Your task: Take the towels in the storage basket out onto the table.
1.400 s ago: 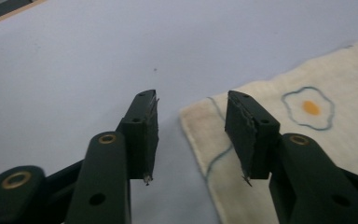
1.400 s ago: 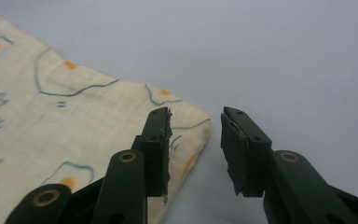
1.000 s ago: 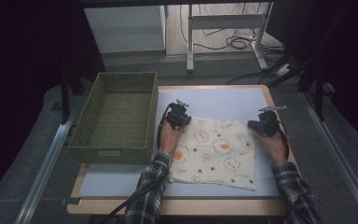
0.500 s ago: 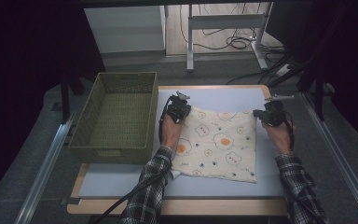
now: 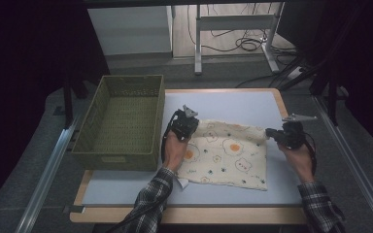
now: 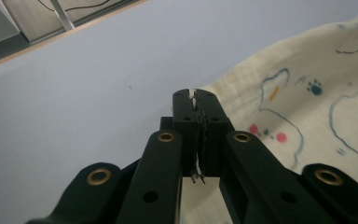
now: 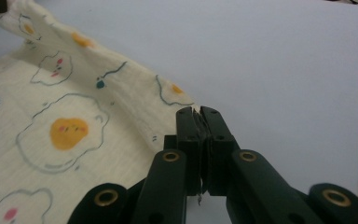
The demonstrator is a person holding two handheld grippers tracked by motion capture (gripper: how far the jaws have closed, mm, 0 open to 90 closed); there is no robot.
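Both grippers are clamped on the far edge of the cloth [image 5: 226, 155], one at each far corner. The left gripper [image 5: 185, 124] holds the far-left corner, just beside the green basket [image 5: 121, 121]; the right gripper [image 5: 281, 136] holds the far-right corner, toward the right edge of the worktop [image 5: 233, 102]. Jaws on both are closed down to a sliver with fabric pinched between them.

The cloth lies mid-worktop, its near edge flat toward the near edge of the worktop and its far edge raised a little between the two grippers. That held edge runs left to right and looks close to taut. The near edge lies toward the person from both grippers, so a fold would likely carry the far edge toward the near edge, both hands moving together. Neither hand is clearly nearer; each has its own corner.

The high view gives the whole layout: cloth outline, basket off the left edge, and a small bit of the near-left corner sticking out beside the left sleeve. The left gripper view [image 6: 196, 95] shows the actual pinch, a thin strip of cloth caught in the jaws and bare worktop beyond. The right gripper view [image 7: 199, 112] shows the same for its corner, plus the lifted edge sloping away toward the other hand.
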